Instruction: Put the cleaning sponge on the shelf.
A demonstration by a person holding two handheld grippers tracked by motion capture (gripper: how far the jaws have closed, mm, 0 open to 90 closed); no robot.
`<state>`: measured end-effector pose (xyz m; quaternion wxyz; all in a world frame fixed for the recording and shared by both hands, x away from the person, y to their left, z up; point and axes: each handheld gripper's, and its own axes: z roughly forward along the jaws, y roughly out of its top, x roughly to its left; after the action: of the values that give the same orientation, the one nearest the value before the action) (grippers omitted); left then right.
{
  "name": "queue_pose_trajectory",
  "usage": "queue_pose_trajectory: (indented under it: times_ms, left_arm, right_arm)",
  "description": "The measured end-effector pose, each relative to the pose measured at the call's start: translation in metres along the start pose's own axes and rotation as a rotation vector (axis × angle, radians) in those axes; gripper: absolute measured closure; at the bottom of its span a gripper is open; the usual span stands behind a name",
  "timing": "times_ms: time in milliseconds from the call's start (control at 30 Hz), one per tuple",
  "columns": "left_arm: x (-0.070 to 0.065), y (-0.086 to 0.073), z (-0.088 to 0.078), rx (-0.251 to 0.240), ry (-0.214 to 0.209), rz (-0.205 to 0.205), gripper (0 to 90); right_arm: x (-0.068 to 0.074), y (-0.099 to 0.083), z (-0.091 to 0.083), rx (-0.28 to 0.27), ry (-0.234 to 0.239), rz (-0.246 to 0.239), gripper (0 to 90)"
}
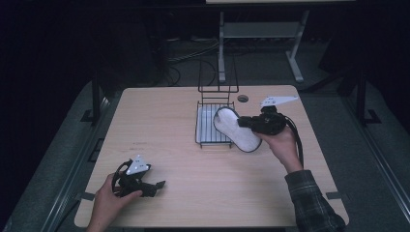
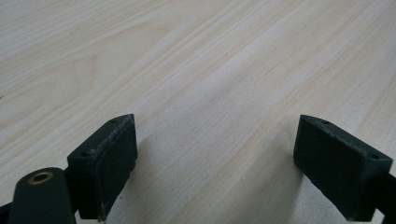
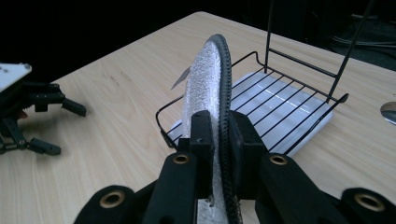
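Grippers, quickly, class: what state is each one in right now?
Left gripper: open, holding nothing, low over the table.
Right gripper: shut on the white insole, beside the wire rack.

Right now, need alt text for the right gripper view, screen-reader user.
The right gripper has its two black fingers shut on a white oval pad with a black rim, held on edge above a black wire rack with a white tray under it on a light wood table. The left gripper rests open at the far left.
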<state>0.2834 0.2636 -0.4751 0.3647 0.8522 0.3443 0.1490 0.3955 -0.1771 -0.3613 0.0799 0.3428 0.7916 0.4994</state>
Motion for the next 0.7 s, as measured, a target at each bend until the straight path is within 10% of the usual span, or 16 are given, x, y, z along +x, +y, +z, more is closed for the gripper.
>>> queue_pose_trajectory:
  times_ms: [700]
  left_arm:
    - [0.000,0.000,0.000,0.000,0.001,0.000,12.8]
  right_arm:
    - [-0.032,0.024,0.032,-0.004,0.007,0.057,80.6]
